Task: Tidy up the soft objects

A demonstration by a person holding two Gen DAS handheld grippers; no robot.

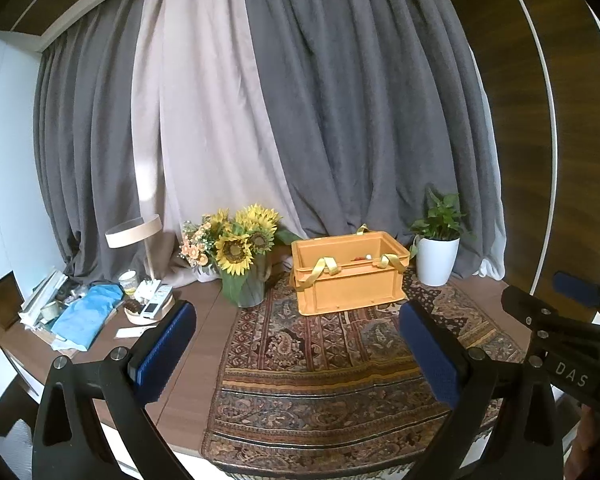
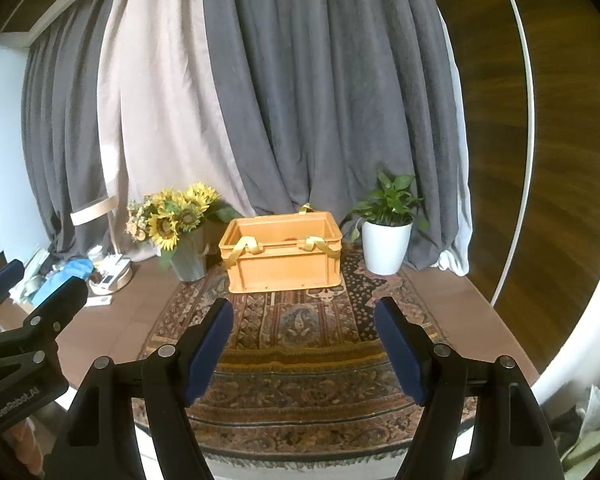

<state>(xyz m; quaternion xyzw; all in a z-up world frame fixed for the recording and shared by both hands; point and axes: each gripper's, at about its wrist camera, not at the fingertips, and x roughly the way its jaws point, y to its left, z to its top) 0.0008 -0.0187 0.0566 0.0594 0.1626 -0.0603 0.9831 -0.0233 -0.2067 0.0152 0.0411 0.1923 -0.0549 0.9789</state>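
Note:
An orange plastic crate (image 1: 350,272) with yellow fabric handles stands at the back of a patterned rug (image 1: 320,368); small items lie inside it, barely visible. It also shows in the right wrist view (image 2: 284,258). My left gripper (image 1: 298,322) is open and empty, held above the rug's near part, well short of the crate. My right gripper (image 2: 304,320) is open and empty, also over the rug (image 2: 300,352) in front of the crate. Each gripper shows at the edge of the other's view.
A vase of sunflowers (image 1: 240,252) stands left of the crate, a potted plant in a white pot (image 1: 438,256) right of it. A lamp, remotes and a blue cloth (image 1: 88,312) clutter the table's left side. Grey curtains hang behind.

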